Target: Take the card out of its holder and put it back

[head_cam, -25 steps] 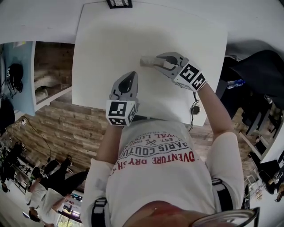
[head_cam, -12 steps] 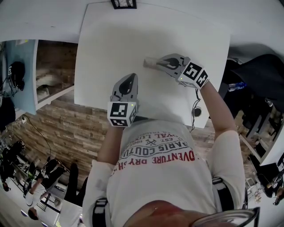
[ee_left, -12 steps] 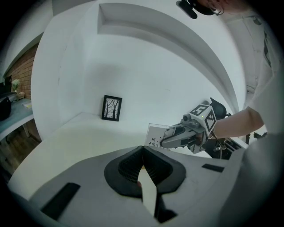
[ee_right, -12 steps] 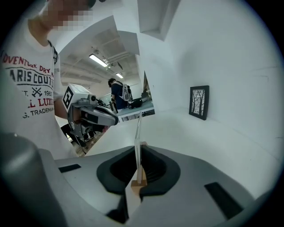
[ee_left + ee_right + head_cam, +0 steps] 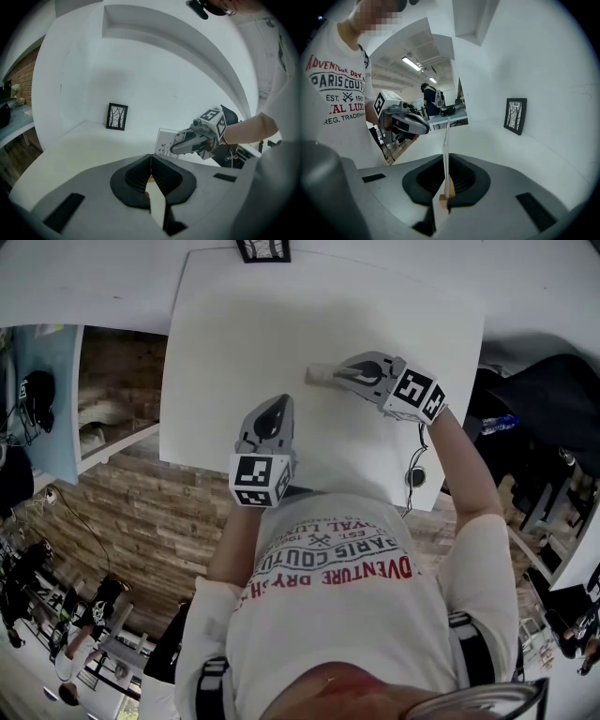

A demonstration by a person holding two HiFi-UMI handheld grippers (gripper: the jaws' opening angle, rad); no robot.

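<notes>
A thin white card (image 5: 319, 374) with small print stands upright on the white table (image 5: 234, 324). My right gripper (image 5: 336, 374) is shut on its right edge. In the right gripper view the card (image 5: 446, 140) runs edge-on between the closed pads of the right gripper (image 5: 445, 157). From the left gripper view I see the card's printed face (image 5: 164, 142) with the right gripper (image 5: 180, 146) clamped on it. My left gripper (image 5: 275, 401) rests near the table's front edge, to the card's lower left, shut with nothing between its fingers (image 5: 151, 157). No separate holder is distinguishable.
A small black picture frame (image 5: 262, 249) leans against the wall at the table's far edge, also seen in the left gripper view (image 5: 117, 116). A cable with a round black part (image 5: 413, 474) hangs by the table's near right corner. People and desks fill the room behind.
The right gripper's jaws have narrowed onto the card and its marker cube has rolled and shifted slightly right. The left gripper has stayed where it was.
</notes>
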